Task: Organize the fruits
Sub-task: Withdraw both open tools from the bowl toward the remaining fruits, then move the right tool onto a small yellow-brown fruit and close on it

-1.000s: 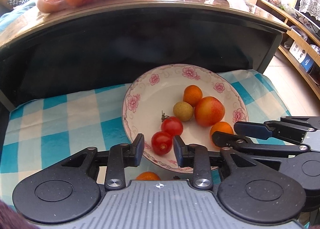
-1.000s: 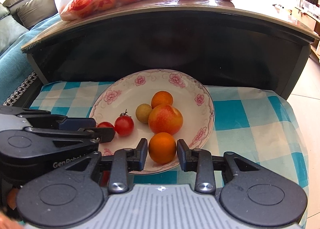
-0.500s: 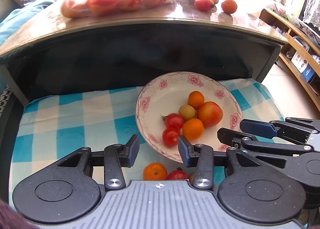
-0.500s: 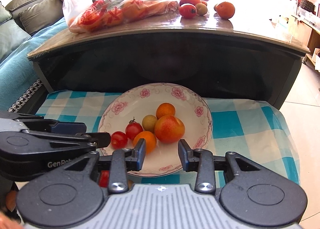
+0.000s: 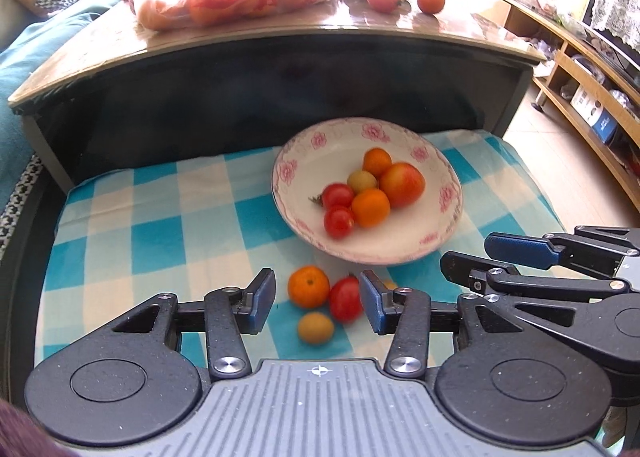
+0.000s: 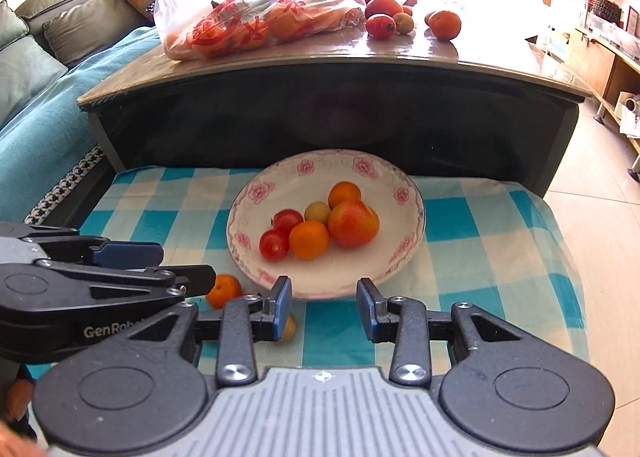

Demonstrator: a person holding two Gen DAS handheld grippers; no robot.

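The left gripper (image 5: 318, 299) is opening, nothing gripped; a tangerine (image 5: 309, 286) and cherry tomato (image 5: 346, 298) lie between its jaws. The right gripper (image 6: 324, 309) stands narrow and empty; the plate (image 6: 320, 289) of fruit lies just beyond.

**Fruit tally from my two grippers**

On the plate (image 5: 436, 245) I count six: two cherry tomatoes (image 5: 338, 195), two small oranges (image 5: 370, 207), one apple (image 5: 402, 184), one yellow-green fruit (image 5: 361, 180). On the checked cloth (image 5: 152, 237) I see three loose fruits (image 5: 309, 286). One plastic bag (image 6: 256, 21) sits on the table (image 6: 360, 53).
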